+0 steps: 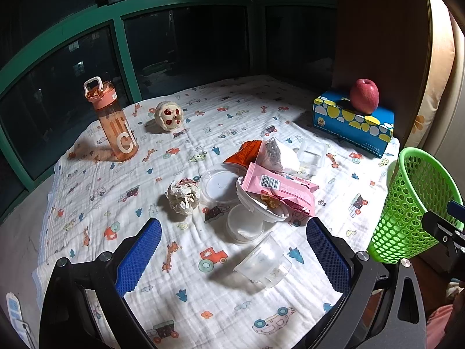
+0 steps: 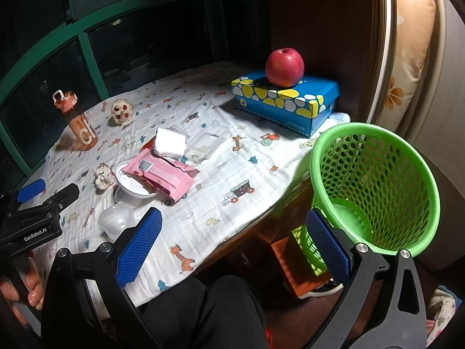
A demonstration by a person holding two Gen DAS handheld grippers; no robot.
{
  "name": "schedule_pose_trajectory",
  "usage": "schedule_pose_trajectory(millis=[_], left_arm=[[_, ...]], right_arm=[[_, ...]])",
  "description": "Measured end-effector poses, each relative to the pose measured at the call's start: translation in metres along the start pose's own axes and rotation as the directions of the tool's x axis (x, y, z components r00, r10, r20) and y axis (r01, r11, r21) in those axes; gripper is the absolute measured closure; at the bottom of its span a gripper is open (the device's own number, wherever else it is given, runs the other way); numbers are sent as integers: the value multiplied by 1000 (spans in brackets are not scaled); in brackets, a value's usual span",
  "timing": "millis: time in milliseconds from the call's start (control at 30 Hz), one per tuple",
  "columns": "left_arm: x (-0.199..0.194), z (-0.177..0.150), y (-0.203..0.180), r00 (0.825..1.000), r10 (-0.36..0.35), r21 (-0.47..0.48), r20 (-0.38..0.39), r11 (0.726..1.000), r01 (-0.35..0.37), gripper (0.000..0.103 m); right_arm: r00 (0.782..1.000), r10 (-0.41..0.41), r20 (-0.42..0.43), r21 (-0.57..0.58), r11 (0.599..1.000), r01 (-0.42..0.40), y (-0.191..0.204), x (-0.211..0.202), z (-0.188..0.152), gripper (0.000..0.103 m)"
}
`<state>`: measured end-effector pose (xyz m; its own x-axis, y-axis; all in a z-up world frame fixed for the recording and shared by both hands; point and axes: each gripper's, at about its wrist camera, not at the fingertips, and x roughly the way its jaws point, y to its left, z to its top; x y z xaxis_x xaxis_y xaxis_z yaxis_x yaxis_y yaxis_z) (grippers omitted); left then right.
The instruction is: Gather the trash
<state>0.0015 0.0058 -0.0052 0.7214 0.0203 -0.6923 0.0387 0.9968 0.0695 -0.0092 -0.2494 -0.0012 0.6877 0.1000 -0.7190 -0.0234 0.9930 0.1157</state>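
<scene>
Both grippers gape empty; the tipped clear cup (image 1: 263, 261) lies just ahead between the left gripper (image 1: 232, 257) fingers, nearer than the right gripper (image 2: 232, 257).

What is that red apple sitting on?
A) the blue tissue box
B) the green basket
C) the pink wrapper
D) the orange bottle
A: the apple rests on top of the blue tissue box at the far right of the table, apart from the trash pile.
</scene>
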Motion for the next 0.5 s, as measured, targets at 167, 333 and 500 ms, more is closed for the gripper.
schedule_pose_trajectory(millis=[167, 333, 500], left_arm=[[0, 0, 0, 1000, 2, -1, 1, 1000, -2, 6], [0, 1, 0, 1000, 3, -1, 1, 1000, -3, 6], [0, 0, 0, 1000, 2, -2, 1, 1000, -2, 6]], right_arm=[[1000, -1, -1, 0, 1000, 1, -1, 0, 1, 5], [1000, 1, -5, 0, 1000, -1, -1, 1, 1, 5], [1000, -1, -6, 4, 1000, 1, -1, 1, 1, 5]])
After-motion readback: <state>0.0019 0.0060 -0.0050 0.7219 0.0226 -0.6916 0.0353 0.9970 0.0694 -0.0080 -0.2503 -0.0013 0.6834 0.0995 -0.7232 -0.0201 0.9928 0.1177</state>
